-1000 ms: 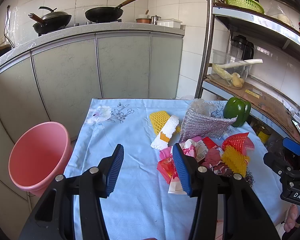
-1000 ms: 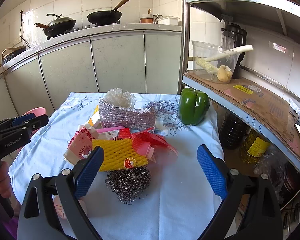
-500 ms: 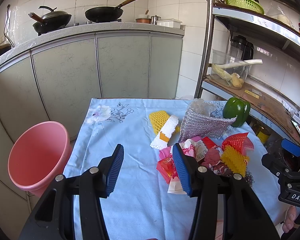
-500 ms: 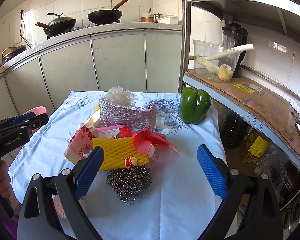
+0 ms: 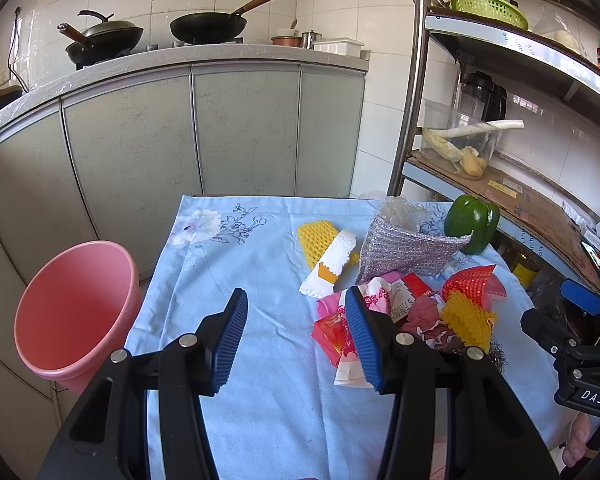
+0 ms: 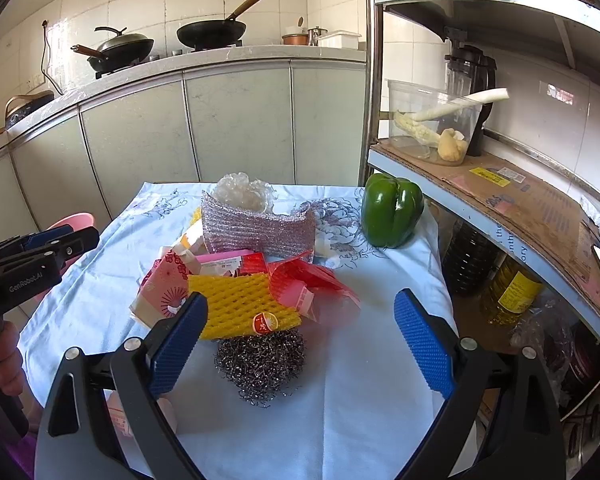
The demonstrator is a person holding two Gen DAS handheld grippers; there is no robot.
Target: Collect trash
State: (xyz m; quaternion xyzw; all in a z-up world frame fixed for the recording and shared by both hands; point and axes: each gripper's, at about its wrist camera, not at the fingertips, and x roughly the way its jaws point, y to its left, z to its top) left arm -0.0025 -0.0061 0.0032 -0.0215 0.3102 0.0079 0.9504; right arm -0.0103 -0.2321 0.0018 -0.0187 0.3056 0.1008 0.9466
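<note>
Both grippers hover above the table, nothing collected yet; left gripper (image 5: 296, 336) has its jaws apart over bare blue tablecloth (image 5: 260, 272), nothing between the pads; right gripper (image 6: 300, 340) has its jaws spread wide and empty, with the steel-wool scrubber (image 6: 260, 360) lying below the gap.

Trash sits heaped mid-table, toward the right gripper's side: yellow foam net (image 6: 236, 300) touching the scrubber's far edge; red plastic wrapper (image 6: 312, 284) and pink printed paper (image 6: 164, 284) beside it; silver mesh sleeve (image 6: 256, 232) behind; a 2nd yellow net with white foam strip (image 5: 328, 256) slightly apart. Pink bin (image 5: 72, 304) stands off the table's left edge, near the left gripper. Green pepper (image 6: 392, 212) at the far right corner is judged not trash.

Handling estimate: all pieces light, soft, compressible; foam net springy, best pinched at a free edge; wrapper slick and may slip; scrubber snags, grip across its middle.
</note>
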